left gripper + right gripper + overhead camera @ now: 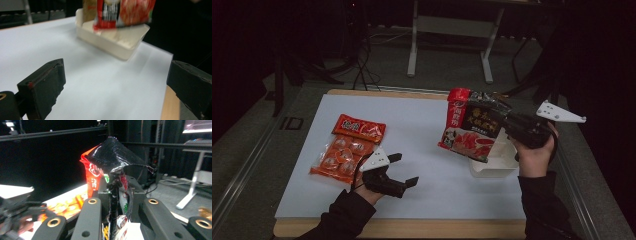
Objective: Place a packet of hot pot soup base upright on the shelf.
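On the left of my desk (422, 130) lies one orange snack packet (347, 148), flat on the white sheet, its clear lower part showing small round orange pieces; the writing on its red header is too small for me to read. Just to its right my left gripper (403, 170) hovers low over the sheet with its fingers (42, 87) spread wide and nothing between them; no earlier picture is given to compare. In the left gripper view they frame bare white sheet, with the one white tray (112, 40) farther off. Right of centre I hold one red-and-black food pouch (472, 127) in the air above that tray (494, 162), which stands near the desk's right edge. The pouch bears Chinese characters in yellow and white that I cannot make out. My right gripper (507, 124) has its fingers clamped on the pouch's crumpled right edge; in the right gripper view the black foil (112, 155) bunches up between them.
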Demonstrator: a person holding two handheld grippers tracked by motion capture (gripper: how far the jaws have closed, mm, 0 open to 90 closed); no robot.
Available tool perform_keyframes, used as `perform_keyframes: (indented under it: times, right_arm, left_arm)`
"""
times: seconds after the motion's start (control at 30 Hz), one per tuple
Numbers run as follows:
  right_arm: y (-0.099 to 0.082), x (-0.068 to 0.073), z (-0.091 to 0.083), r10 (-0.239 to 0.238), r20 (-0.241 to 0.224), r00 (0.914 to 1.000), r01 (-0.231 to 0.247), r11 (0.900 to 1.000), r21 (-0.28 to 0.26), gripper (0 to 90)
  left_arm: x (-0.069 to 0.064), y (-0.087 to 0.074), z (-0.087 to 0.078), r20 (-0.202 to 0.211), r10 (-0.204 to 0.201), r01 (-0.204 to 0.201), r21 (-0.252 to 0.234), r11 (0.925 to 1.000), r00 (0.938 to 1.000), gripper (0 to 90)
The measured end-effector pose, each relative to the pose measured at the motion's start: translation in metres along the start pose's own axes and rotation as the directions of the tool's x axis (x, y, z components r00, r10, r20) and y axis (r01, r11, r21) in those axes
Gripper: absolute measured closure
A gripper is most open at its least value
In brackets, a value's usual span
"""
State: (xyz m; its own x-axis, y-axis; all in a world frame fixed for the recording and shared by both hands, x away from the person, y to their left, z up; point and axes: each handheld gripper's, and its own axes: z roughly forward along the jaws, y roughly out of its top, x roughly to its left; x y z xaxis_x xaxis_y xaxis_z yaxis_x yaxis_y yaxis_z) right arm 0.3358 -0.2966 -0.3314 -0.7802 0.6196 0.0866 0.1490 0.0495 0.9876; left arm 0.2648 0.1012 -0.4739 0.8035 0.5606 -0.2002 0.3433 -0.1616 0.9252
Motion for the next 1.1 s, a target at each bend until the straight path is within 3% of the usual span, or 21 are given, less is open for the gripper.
perform_keyframes:
  times: [0.23,0.27,0.4,0.47,0.67,0.87,1.1]
  right_arm:
    - [0.006,-0.02,-0.002,-0.016,0.045,0.9989,0.016,0.9998,-0.006,77.1]
    - [0.008,-0.027,-0.002,-0.026,0.062,0.9977,0.026,0.9997,-0.005,77.1]
    - [0.008,-0.04,-0.001,-0.038,0.091,0.9951,0.038,0.9993,-0.004,77.1]
    - [0.008,-0.046,-0.001,-0.038,0.104,0.9938,0.039,0.9993,0.0,77.1]
    - [0.005,-0.066,0.003,-0.031,0.138,0.9899,0.028,0.9994,0.022,77.1]
    - [-0.001,-0.084,0.003,-0.046,0.151,0.9875,0.045,0.9989,0.008,77.1]
    - [-0.007,-0.103,0.004,-0.018,0.153,0.988,0.013,0.9994,0.032,76.9]
  left_arm:
    - [-0.001,-0.015,-0.004,0.018,0.014,-0.015,0.007,0.9999,0.9997,2.4]
    - [0.0,-0.021,-0.005,0.04,0.022,-0.022,-0.005,0.9998,0.9989,2.5]
    - [0.0,-0.026,-0.006,0.029,0.039,-0.038,-0.005,0.9992,0.9988,3.5]
    - [0.001,-0.032,-0.007,0.016,0.042,-0.042,0.017,0.999,0.999,3.5]
    - [0.003,-0.04,-0.008,0.021,0.03,-0.031,0.034,0.999,0.9993,3.4]
    - [0.004,-0.043,-0.007,0.023,0.021,-0.022,0.041,0.9989,0.9995,3.3]
    - [0.005,-0.043,-0.006,0.016,0.017,-0.017,0.037,0.9992,0.9997,3.4]
